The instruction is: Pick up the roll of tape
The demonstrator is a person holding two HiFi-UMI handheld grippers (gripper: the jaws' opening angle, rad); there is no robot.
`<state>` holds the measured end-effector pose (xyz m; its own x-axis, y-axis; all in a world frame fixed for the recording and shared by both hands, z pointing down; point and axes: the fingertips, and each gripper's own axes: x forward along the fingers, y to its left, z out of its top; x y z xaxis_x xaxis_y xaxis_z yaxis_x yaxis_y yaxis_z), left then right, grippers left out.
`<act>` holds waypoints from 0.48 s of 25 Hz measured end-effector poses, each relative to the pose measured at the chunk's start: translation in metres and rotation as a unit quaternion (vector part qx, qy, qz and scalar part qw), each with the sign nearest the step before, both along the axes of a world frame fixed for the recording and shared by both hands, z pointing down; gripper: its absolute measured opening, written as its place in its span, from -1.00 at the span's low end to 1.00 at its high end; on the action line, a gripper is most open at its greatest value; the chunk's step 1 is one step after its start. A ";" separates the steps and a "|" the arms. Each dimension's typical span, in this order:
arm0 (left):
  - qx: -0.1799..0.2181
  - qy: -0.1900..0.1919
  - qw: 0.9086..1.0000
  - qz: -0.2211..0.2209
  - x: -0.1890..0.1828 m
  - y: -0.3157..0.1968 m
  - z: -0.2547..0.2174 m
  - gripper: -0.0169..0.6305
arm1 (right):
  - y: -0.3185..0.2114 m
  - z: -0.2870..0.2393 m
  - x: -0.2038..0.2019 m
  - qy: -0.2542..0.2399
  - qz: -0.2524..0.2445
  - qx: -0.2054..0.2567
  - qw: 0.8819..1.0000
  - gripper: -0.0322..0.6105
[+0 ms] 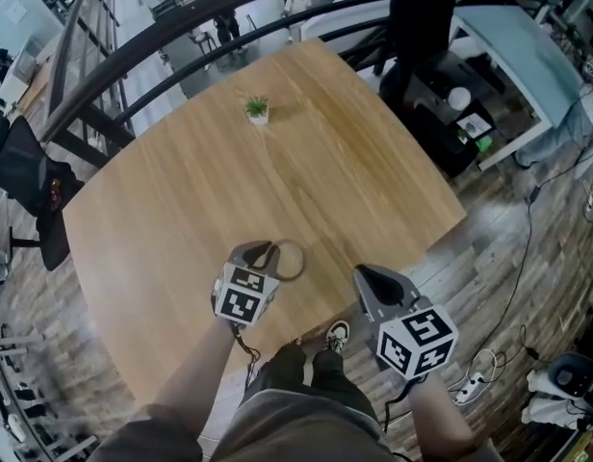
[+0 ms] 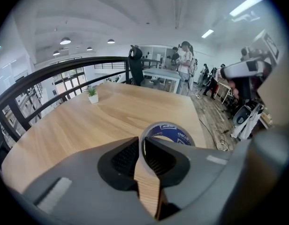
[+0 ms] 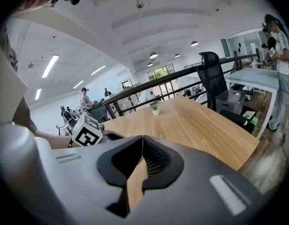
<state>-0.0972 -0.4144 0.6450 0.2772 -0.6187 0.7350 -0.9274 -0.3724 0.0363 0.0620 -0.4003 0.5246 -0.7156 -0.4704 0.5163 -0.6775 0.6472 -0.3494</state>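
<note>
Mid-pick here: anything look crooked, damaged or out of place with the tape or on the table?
Nothing stands out. The left tool pinches the tape roll by its wall, one jaw inside the ring; the right tool is shut and empty. The small potted plant stands upright on the table.

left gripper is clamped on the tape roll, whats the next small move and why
Probably a short straight lift with the left gripper, grip unchanged. Its jaws pinch the wall of the roll of tape. The roll is close to the table, and I cannot tell whether it has cleared the wood. The right gripper is shut, empty and off to the side, so nothing seems to block the way up.
</note>
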 end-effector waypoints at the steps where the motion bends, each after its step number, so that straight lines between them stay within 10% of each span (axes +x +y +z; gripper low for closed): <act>1: 0.008 0.002 1.000 0.000 0.001 0.001 -0.012 -0.82 | -0.001 -0.011 0.002 -0.005 0.003 0.009 1.000 -0.86; 12: 0.129 0.005 0.991 0.023 0.010 0.017 -0.156 -0.82 | 0.017 -0.134 0.018 -0.033 0.006 0.130 0.991 -0.86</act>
